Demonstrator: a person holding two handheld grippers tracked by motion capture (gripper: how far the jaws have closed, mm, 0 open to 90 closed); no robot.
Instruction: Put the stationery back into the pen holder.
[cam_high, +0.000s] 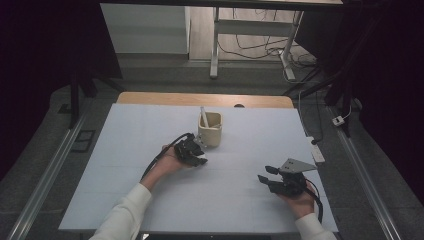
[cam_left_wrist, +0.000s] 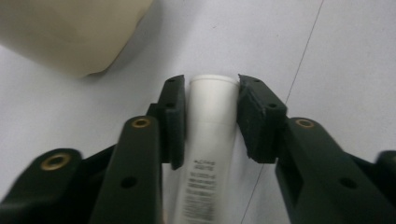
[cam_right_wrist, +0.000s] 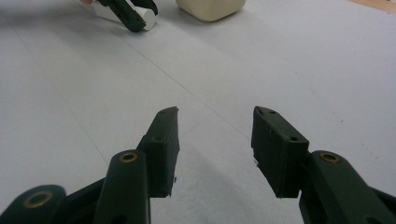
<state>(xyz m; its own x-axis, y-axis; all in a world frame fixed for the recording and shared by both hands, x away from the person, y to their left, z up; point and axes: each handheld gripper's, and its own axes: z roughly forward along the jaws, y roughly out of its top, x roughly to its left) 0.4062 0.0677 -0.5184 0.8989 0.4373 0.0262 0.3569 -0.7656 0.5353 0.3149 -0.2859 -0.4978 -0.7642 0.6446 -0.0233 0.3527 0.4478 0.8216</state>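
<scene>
A white tube (cam_left_wrist: 210, 140) with small grey print lies on the white table sheet (cam_high: 150, 150). My left gripper (cam_left_wrist: 210, 86) has a black pad against each side of the tube near its capped end. In the high view this left gripper (cam_high: 197, 159) sits just in front of a beige cup (cam_high: 211, 132), which holds a white stick-like item (cam_high: 204, 116). The cup's corner (cam_left_wrist: 70, 32) shows ahead and to the left of the jaws. My right gripper (cam_high: 266, 173) rests near the front right and stands open (cam_right_wrist: 215, 112) with nothing between its pads. It faces the tube's end (cam_right_wrist: 148, 18) and the cup (cam_right_wrist: 210, 8).
A wooden table edge (cam_high: 205, 99) runs along the far side of the sheet. A white power strip (cam_high: 316, 150) lies off the right edge. Beyond the table stand metal desk legs (cam_high: 215, 50) with loose cables on the floor.
</scene>
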